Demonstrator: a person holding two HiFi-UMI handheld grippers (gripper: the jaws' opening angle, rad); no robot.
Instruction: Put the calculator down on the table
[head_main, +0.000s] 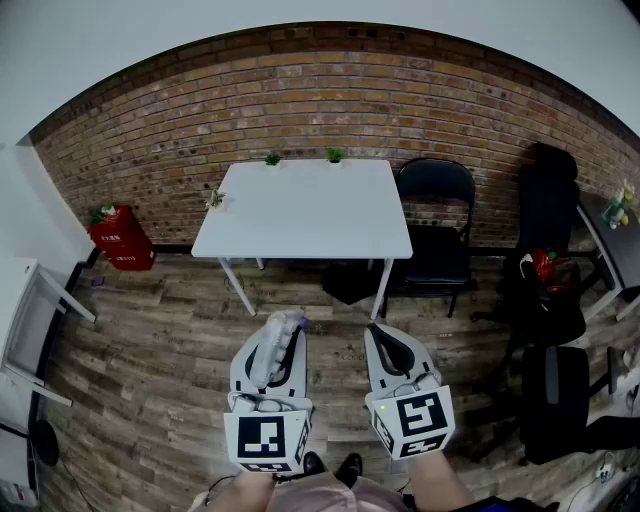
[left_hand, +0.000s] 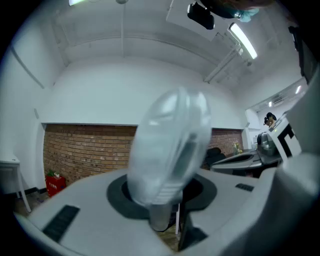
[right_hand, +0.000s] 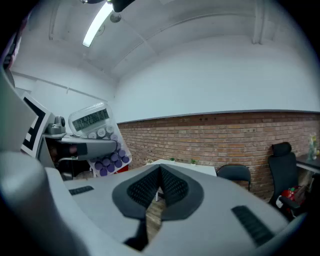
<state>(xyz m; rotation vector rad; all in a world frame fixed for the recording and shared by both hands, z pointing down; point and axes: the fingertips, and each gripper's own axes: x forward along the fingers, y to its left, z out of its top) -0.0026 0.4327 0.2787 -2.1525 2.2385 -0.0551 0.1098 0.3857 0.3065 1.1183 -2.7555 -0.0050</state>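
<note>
The calculator is not yet on the worktop; it sits clamped in the left tongs, rising at a tilt out of the jaws, display end uppermost (purple keys lower down); the right tongs hold nothing, jaws together. The worktop lies straight ahead, well apart across the floor, its near edge facing the person; small plants keep to the far and left edges; a chair stands just beside the right edge; the bare middle suits the left hand's carry forward.

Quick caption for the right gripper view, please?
Right gripper shut and empty; left gripper holds the calculator beside it.
</note>
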